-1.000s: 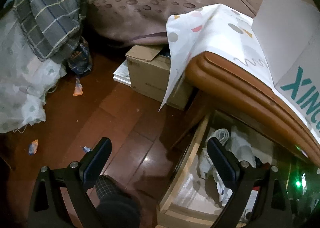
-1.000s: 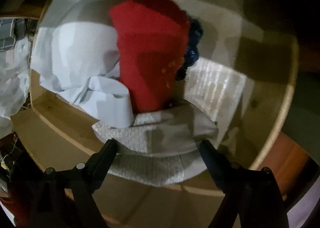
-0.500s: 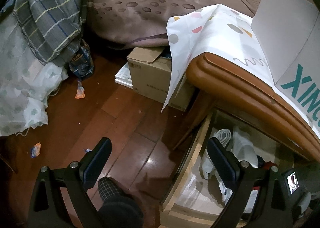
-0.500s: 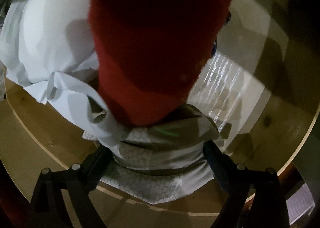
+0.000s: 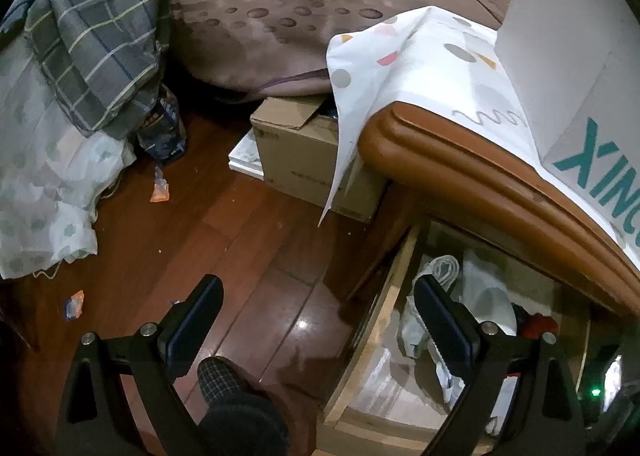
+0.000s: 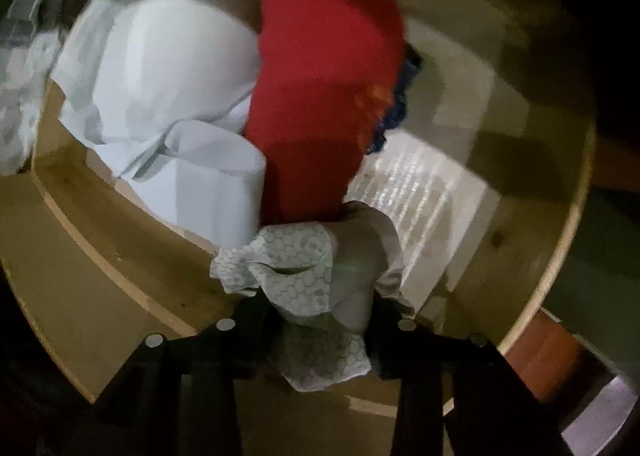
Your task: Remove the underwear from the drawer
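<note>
The patterned underwear (image 6: 312,288) was bunched between the closing right tongs (image 6: 320,320), pinched but not yet lifted clear of the drawer (image 6: 80,240). The left tongs (image 5: 316,316) were held open and empty beside it.

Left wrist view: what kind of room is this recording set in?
Most likely a bedroom. A plaid quilt and patterned bedding are heaped by the wood floor, and an open drawer of folded clothes sits under a wooden cabinet top.
</note>
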